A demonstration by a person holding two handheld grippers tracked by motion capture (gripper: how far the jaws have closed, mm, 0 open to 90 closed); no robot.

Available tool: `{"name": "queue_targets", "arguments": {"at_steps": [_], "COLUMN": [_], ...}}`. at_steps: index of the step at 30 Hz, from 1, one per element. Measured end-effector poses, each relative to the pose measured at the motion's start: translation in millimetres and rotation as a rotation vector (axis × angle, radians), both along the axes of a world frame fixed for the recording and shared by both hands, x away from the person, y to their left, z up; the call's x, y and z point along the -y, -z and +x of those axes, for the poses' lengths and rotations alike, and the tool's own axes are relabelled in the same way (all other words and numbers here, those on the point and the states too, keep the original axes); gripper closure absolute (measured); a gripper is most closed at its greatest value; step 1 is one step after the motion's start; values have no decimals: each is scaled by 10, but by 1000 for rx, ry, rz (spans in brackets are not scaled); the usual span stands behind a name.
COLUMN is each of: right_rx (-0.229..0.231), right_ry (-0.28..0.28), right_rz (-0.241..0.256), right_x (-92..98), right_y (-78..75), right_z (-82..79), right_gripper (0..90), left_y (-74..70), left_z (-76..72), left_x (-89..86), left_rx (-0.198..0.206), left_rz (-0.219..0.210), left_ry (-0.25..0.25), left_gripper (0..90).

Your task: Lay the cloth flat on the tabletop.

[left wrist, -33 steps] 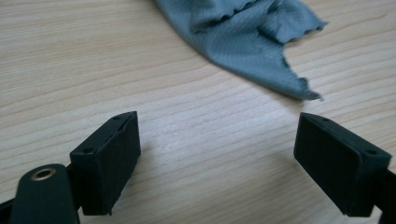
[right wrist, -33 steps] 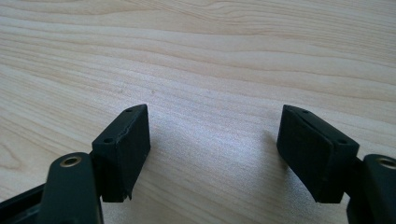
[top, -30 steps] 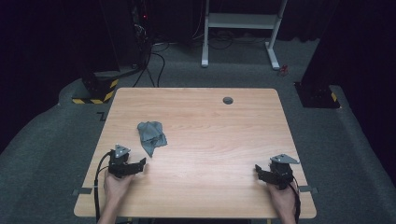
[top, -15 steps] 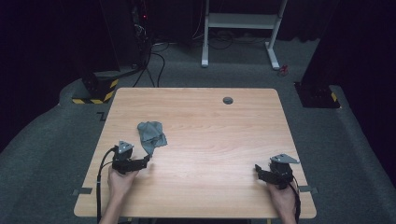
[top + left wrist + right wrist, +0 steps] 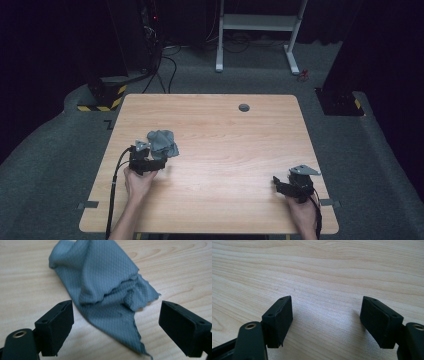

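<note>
- My left gripper (image 5: pixel 113 327) is wide open, holding nothing, jaws either side of the grey cloth's (image 5: pixel 107 290) frayed corner.
- Closing now might just pinch one thin layer and drag the crumpled rest across the table (image 5: pixel 240 145).
- My right gripper (image 5: pixel 325 322) is open too, empty, well apart from the cloth.

1 cloth (image 5: pixel 162 142), 2 grippers (image 5: pixel 160 163) (image 5: pixel 278 184), 1 table (image 5: pixel 225 150).

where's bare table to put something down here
Most of the light wooden table is bare: the wide middle between the crumpled grey cloth and the right gripper, and the far strip around the small dark round grommet. Only the near-left is crowded, where the open left gripper meets the cloth.
</note>
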State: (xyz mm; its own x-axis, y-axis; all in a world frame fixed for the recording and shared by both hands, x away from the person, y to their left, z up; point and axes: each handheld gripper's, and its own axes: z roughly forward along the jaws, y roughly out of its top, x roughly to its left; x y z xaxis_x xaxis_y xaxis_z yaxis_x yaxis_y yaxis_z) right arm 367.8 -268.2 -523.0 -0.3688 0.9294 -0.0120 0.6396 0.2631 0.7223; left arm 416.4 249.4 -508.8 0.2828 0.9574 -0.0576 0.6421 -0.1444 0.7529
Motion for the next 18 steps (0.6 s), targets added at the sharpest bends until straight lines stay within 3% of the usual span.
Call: {"name": "queue_targets", "arguments": {"at_steps": [8,12,13,14,18], "right_rx": [0,0,0,0,0], "right_ry": [0,0,0,0,0], "right_rz": [0,0,0,0,0], "right_x": [0,0,0,0,0], "right_y": [0,0,0,0,0], "right_z": [0,0,0,0,0], "right_gripper": [261,261,261,261,261], "left_y": [0,78,106,122,114], "left_z": [254,346,362,366,354], "left_x": [106,118,116,118,121], "left_rx": [-35,-48,-64,-57,-49], "left_rz": [7,-3,4,32,70], "left_ry": [12,-23,-31,-30,-44], "left_gripper": [158,187,195,203,314]}}
